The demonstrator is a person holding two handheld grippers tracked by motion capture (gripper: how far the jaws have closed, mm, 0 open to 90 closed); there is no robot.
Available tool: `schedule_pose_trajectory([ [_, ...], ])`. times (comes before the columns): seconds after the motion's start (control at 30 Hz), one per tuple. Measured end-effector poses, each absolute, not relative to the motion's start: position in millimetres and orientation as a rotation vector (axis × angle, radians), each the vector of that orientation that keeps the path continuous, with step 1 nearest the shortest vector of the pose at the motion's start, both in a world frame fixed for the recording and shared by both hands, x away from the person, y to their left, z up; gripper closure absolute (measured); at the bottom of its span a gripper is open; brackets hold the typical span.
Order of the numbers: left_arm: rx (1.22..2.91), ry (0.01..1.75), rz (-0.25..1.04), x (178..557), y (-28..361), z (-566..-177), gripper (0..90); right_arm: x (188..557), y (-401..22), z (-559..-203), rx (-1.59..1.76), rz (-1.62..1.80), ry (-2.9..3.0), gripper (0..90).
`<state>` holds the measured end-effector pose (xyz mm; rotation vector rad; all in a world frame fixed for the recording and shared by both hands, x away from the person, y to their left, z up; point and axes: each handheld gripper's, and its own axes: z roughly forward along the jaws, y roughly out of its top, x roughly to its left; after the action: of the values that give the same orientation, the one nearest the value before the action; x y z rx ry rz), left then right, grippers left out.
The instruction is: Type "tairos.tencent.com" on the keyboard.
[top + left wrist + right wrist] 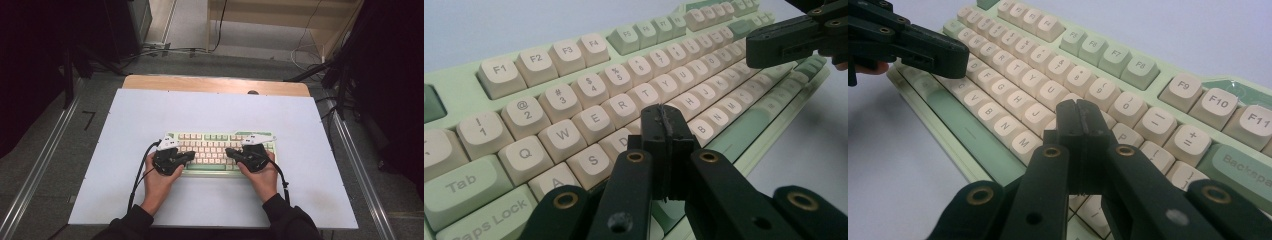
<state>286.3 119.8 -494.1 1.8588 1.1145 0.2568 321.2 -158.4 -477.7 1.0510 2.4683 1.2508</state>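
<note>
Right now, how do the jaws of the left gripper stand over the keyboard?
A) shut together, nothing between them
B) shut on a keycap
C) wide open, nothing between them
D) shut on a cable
A: in the left gripper view the left gripper shows both black jaws pressed together, empty, above the keyboard.

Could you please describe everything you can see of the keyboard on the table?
The keyboard is a full-width mechanical-looking board with a pale green, plastic-looking case, cream letter and number keys, and green keys such as Tab, Caps Lock, Backspace and the space bar. It lies flat, square to the person, on the white table. The left gripper and right gripper, jaws shut, are poised over its left and right halves; whether the tips press any key is unclear.
</note>
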Motion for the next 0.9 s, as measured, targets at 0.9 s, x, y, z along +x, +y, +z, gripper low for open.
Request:
schedule_pose_trajectory([
  [0.9,1.838,1.108,0.251,285.4,119.6,-493.0,90.0,321.8,-159.2,-477.8,1.054,1.255,2.461,87.6],
])
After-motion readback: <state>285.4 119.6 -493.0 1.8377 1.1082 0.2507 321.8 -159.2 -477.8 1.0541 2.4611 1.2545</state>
